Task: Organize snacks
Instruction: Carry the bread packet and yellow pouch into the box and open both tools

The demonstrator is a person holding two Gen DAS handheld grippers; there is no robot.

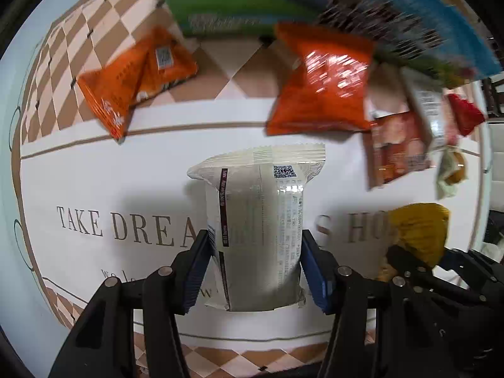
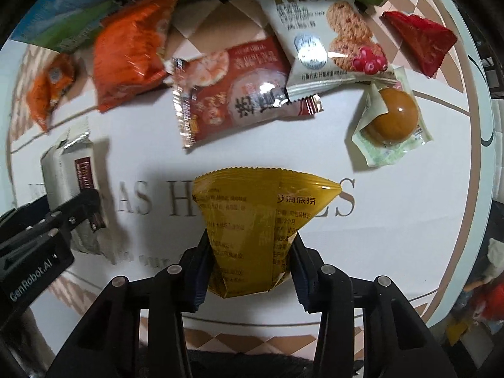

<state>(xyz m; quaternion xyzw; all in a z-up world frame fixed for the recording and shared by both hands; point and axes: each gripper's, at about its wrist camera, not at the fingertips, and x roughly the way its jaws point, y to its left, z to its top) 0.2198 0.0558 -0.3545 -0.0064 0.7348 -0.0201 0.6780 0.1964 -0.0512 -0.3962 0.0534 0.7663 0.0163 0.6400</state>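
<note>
A cream snack packet [image 1: 255, 208] with dark printed text hangs above the white tablecloth [image 1: 94, 173], and my left gripper [image 1: 255, 239] is shut on its lower half, blue pads pressing both sides. In the right wrist view, my right gripper [image 2: 251, 239] is shut on a yellow packet [image 2: 252, 208] whose serrated top fans out beyond the fingers. Each gripper shows in the other's view. The yellow packet [image 1: 419, 230] is at the right edge of the left wrist view, and the cream packet [image 2: 69, 170] is at the left of the right wrist view.
Two orange packets [image 1: 135, 78] [image 1: 324, 78] lie on the cloth. With them are a red shrimp-cracker packet [image 2: 233, 91], a white cookie packet [image 2: 327, 44], a small red packet [image 2: 422, 41] and a wrapped brown round cake [image 2: 393, 119]. A green-and-blue box [image 1: 239, 3] stands behind them.
</note>
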